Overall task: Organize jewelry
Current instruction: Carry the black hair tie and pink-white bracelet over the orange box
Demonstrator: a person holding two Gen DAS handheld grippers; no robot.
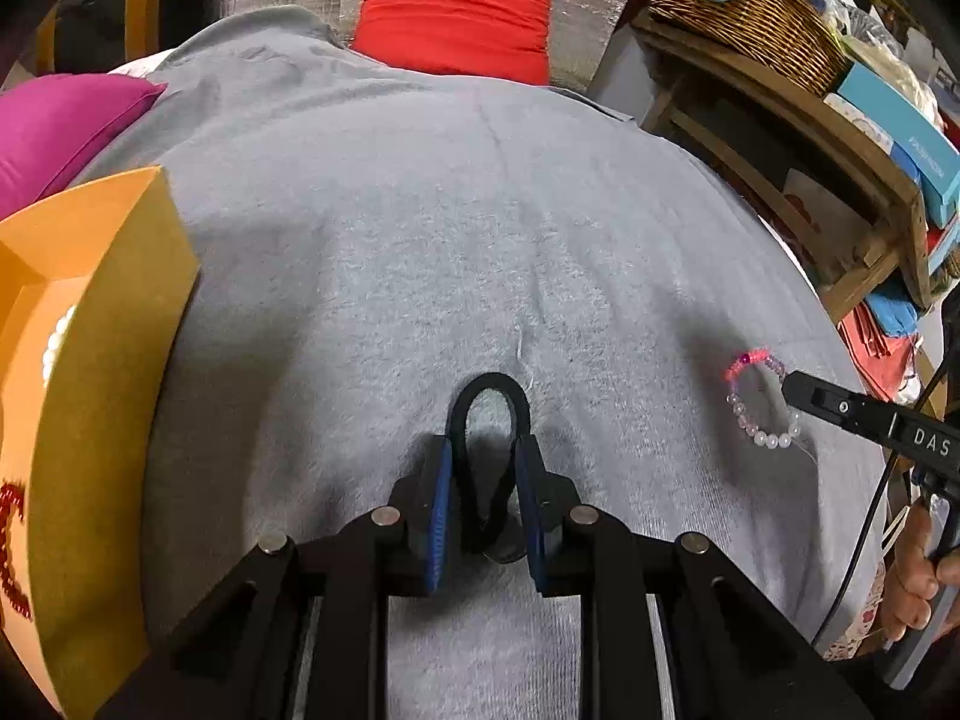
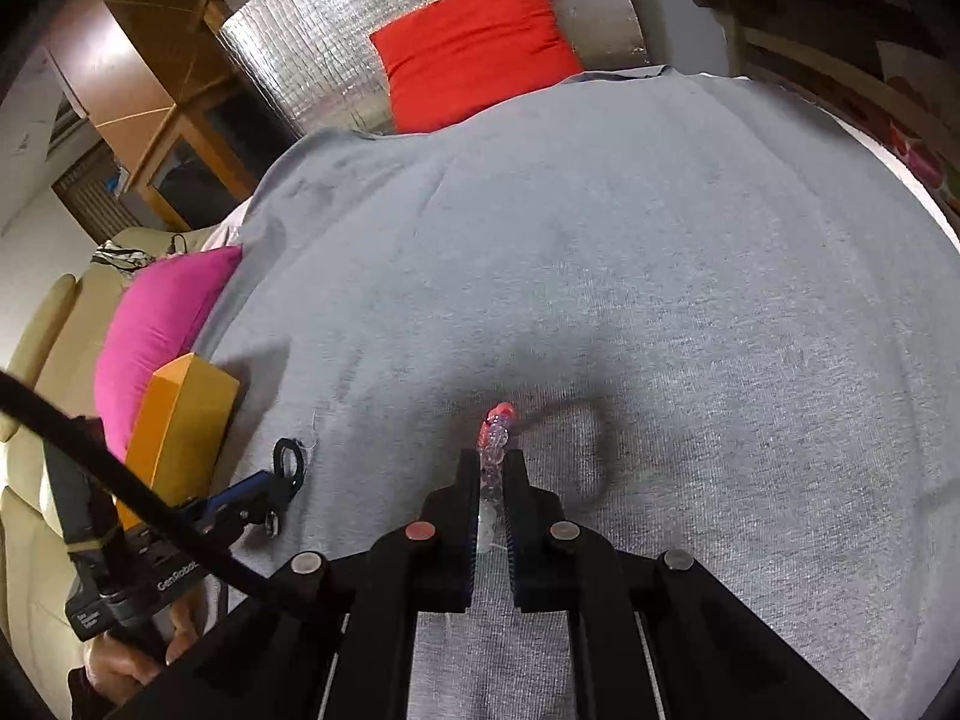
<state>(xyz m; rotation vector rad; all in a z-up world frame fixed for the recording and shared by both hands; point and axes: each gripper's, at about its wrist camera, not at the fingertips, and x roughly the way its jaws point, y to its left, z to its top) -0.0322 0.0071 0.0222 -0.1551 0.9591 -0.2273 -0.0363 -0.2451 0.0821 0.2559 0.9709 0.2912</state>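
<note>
My left gripper (image 1: 483, 456) is shut on a black loop band (image 1: 489, 402), held over the grey cloth; it also shows in the right wrist view (image 2: 288, 463). My right gripper (image 2: 491, 459) is shut on a pink and pearl bead bracelet (image 2: 497, 441), which hangs in a ring from its tip in the left wrist view (image 1: 759, 399). An open orange box (image 1: 114, 360) stands at the left. It holds a white pearl strand (image 1: 55, 343) and a red bead piece (image 1: 12, 546).
The grey cloth (image 1: 456, 222) covers a rounded surface. A pink cushion (image 2: 162, 324) lies behind the box and a red cushion (image 1: 456, 12) at the far edge. A wooden shelf (image 1: 780, 120) with a wicker basket (image 1: 744, 18) stands at the right.
</note>
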